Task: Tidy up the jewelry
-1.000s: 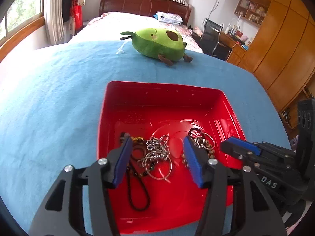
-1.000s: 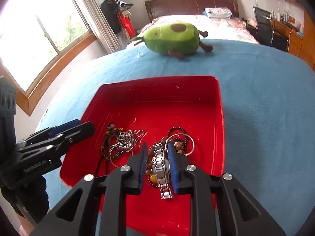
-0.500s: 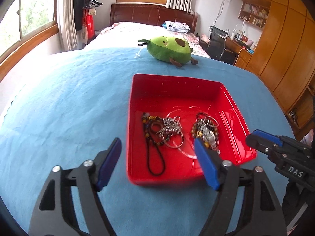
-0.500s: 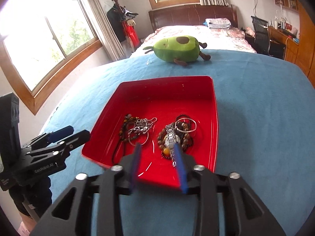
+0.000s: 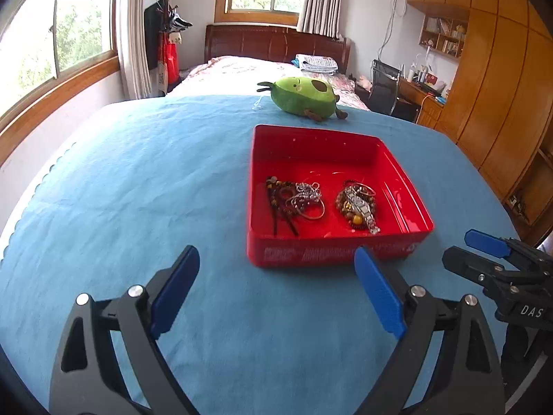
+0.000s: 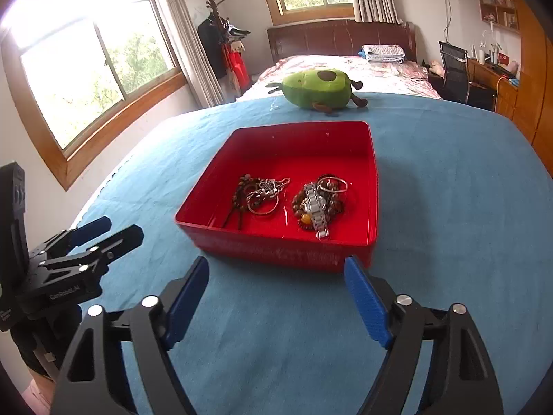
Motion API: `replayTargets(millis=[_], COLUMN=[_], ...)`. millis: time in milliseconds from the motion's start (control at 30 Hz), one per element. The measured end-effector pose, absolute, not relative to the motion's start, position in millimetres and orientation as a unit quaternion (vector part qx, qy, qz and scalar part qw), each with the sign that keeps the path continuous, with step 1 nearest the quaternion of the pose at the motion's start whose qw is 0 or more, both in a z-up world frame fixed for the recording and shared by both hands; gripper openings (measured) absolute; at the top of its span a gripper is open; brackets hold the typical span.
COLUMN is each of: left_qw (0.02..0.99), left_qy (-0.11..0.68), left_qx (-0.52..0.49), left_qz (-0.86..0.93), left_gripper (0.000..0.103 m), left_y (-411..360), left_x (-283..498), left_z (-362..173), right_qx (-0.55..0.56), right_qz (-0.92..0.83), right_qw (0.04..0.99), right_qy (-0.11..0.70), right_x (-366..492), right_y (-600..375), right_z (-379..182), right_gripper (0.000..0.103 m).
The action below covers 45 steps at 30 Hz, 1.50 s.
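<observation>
Inside red tray: two jewelry piles.

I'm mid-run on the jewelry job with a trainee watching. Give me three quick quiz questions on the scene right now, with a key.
1. True or false: the silver watch lies in the red tray.
2. Multiple choice: the left gripper is A) shut on a bracelet, B) open and empty, C) out of view.
3. Fill in: beyond the tray, on the blue cloth, lies a green avocado ____.

Key: 1 true; 2 B; 3 plush toy.
</observation>
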<state>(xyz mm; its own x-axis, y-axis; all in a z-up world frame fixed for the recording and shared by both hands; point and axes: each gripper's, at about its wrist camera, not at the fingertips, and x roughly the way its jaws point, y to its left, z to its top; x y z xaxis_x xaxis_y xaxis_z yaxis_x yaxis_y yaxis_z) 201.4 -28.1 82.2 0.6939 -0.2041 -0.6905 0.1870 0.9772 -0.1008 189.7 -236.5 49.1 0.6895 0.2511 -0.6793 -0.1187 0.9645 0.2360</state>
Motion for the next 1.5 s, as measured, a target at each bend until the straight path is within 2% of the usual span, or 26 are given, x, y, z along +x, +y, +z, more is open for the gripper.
replayTargets(millis=[100,167,700,1500], left_qw=[0.926,0.929,0.94,0.932], left_qy=[0.364,0.358,0.329,0.356], left_qx=[-0.006,0.0,0.02,0.034], left_qz=[-0.101,-0.097,-0.087,-0.055], left_gripper=[0.092,0.094,0.096,0.096], left_y=[-23.4,-23.5,-26.4,-33.1], left_x=[179.9,167.5,106.0,194.2], left_z=[84.2,85.3,89.1,79.7], right_qx=[0.087,0.082,0.076,0.045], right_qz=[0.104,0.105,0.087,0.028], right_qw=[0.918,0.92,0.924,0.929], right_qy=[0.373,0.368,0.365,0.367], right_x=[172.6,162.0,119.3,180.1], right_y=[-234.3,-232.7,-234.1,-240.2], right_z=[50.3,50.7,37.1,38.8], right_gripper=[0.096,0.099,0.099,0.099])
